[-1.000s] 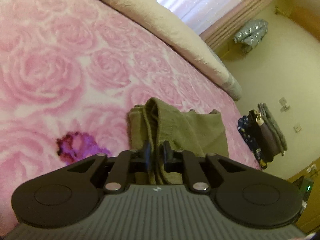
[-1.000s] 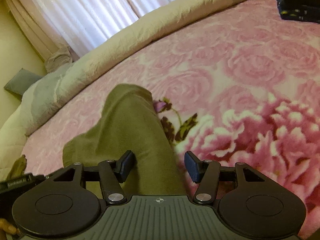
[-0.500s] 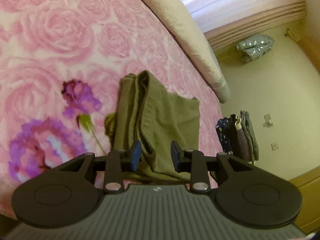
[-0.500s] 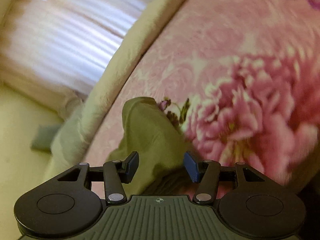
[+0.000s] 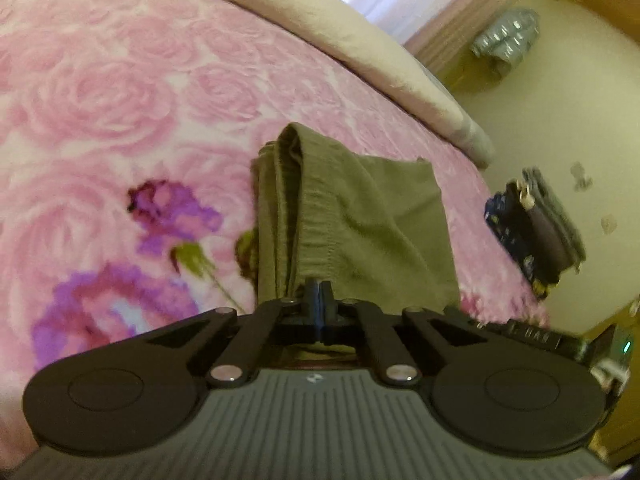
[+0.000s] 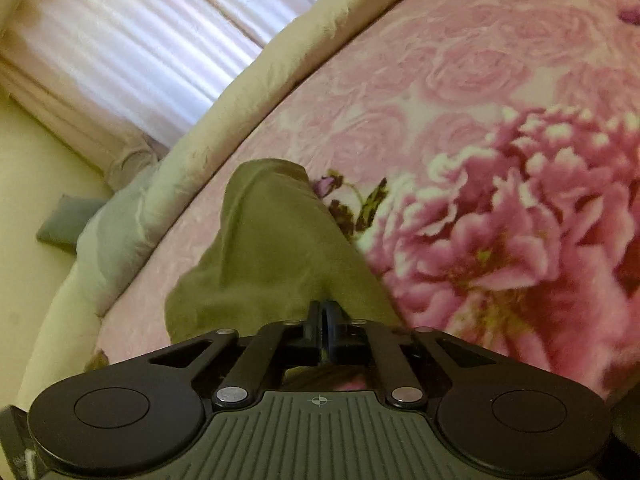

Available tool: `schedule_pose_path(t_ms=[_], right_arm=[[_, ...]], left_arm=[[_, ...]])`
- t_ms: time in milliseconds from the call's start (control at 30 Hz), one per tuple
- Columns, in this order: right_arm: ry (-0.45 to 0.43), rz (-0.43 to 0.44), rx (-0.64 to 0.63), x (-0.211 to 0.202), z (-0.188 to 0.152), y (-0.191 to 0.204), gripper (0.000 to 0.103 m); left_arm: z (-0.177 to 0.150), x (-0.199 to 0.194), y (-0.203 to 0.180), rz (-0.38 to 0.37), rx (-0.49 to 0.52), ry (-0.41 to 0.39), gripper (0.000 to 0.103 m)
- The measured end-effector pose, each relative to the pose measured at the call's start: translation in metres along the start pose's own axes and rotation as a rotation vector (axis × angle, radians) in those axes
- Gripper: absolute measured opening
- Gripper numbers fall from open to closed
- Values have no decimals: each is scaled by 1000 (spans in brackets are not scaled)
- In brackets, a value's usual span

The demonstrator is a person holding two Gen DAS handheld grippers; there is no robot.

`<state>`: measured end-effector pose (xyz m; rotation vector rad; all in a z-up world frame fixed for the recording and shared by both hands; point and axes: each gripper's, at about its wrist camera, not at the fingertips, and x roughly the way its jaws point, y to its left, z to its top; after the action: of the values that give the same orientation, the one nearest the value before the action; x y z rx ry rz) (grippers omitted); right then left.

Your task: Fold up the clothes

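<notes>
A folded olive-green garment [image 5: 360, 216] lies on the pink rose-patterned blanket [image 5: 100, 92]; its stitched waistband edge runs toward me. My left gripper [image 5: 319, 292] is shut at the garment's near edge and seems to pinch the cloth. In the right wrist view the same garment [image 6: 272, 248] rises in a hump in front of my right gripper [image 6: 321, 312], whose fingers are shut at its near edge, seemingly on the cloth.
A beige rolled quilt [image 5: 360, 40] runs along the far side of the bed, also in the right wrist view [image 6: 280, 64]. A stack of folded dark clothes [image 5: 536, 224] sits at the bed's right end. Curtains [image 6: 132, 32] hang behind.
Both grippers were open half a second ago and have closed at the garment's near edge. The left one had been shut a second ago, opened, then shut again.
</notes>
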<state>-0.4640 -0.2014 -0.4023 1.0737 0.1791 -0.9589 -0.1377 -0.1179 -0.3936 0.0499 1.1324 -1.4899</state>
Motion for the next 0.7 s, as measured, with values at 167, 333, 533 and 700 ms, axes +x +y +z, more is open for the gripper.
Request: schedule_pose_path(t_ms=[167,333,533,700], right_arm=[[-8,-32,-42,-22,-7,15,6],[11,-109,-84,-43,-25,33,69],[-51,-152,-299,-81,-55,79,70],[-100,-192,-422,-108,-82,106,70]], left_arm=[[-1,-21,-15,26,42,-10,4],[-10,-43,-37,197,80,40,19],[-32,-81,-69,329,202,31,29],[-55,-111,-88,350,273,10,32]])
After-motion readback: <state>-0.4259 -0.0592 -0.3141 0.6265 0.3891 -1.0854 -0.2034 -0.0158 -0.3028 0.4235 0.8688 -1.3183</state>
